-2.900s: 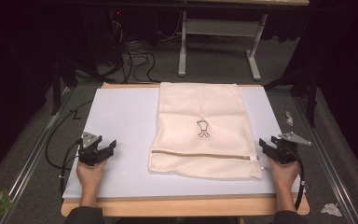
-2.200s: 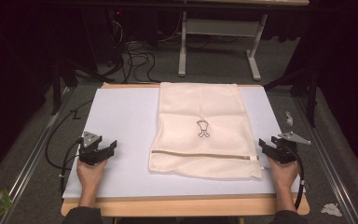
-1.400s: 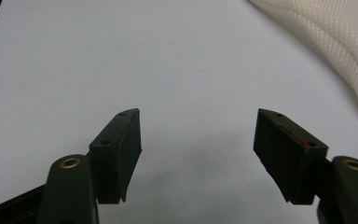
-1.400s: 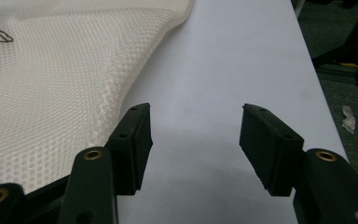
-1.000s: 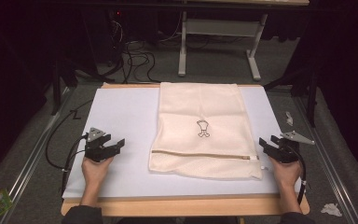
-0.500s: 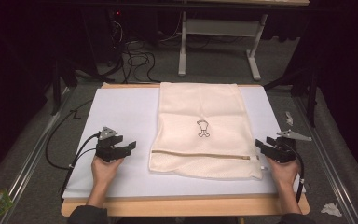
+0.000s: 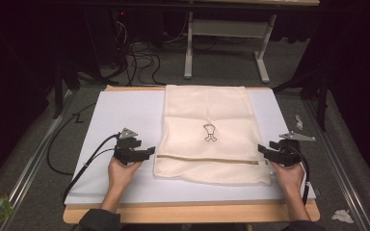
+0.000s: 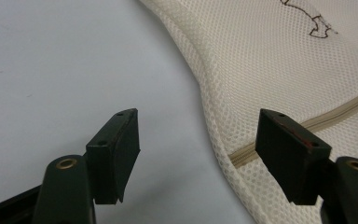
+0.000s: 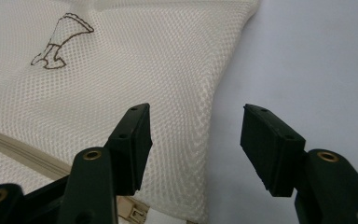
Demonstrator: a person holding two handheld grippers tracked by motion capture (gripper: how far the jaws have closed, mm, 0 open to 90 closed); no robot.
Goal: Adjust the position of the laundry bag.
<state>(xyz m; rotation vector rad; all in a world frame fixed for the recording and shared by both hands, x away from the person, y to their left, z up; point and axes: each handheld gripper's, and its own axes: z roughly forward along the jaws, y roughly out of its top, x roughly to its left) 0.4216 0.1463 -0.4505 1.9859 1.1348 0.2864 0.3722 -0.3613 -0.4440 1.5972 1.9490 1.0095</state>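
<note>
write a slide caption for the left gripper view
Open left gripper straddling the side edge of a cream mesh zip bag on a pale grey tabletop.

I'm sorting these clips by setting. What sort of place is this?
Probably a lab or workshop set up for recording: a white board-topped work table bearing a cream mesh zip bag, loose black cables on grey carpet, and a metal-legged desk behind.

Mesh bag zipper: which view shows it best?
High view: the zipper runs in full across the mesh bag. The left gripper view has one end of it by the bag's edge; the right gripper view has a short stretch with the pull behind a jaw.
</note>
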